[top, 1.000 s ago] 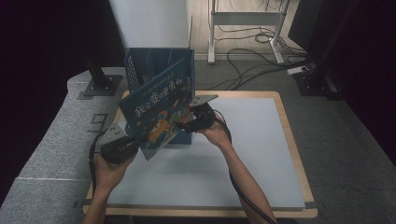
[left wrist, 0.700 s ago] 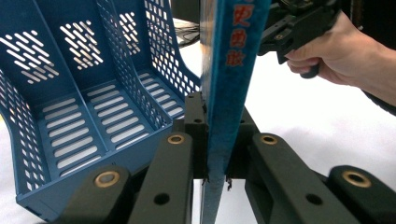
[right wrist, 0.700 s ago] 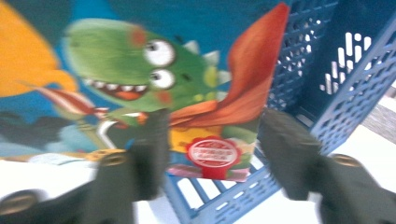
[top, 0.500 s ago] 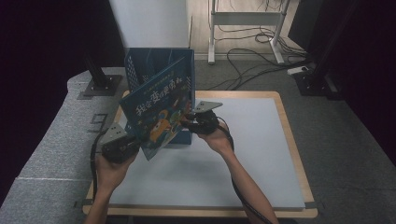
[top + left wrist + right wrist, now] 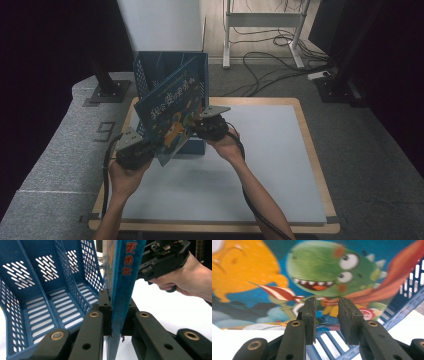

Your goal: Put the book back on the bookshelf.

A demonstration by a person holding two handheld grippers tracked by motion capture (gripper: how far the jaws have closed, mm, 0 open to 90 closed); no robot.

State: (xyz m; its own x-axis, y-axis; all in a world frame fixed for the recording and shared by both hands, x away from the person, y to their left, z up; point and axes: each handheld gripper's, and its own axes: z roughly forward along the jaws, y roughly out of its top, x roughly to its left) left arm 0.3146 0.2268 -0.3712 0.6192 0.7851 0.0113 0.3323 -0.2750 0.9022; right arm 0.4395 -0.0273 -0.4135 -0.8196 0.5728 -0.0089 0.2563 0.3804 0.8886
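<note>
A picture book [image 5: 170,110] with a blue cover and cartoon monsters is held upright and tilted in front of a blue file rack [image 5: 165,60]. My left gripper [image 5: 150,150] is shut on the book's lower corner; in the left gripper view its pads clamp the spine [image 5: 125,277]. My right gripper [image 5: 200,122] is at the book's right side. In the right gripper view its jaws [image 5: 327,307] have just been closing and stand a small gap apart. Nothing is between them, and the cover [image 5: 317,277] faces them from just beyond.
The rack's slotted compartments [image 5: 45,290] stand beside the book, and its lower wall [image 5: 402,300] shows behind it. Both rest on a white board [image 5: 270,165] with a wooden rim. Grey floor, cables and a stand leg lie beyond the table.
</note>
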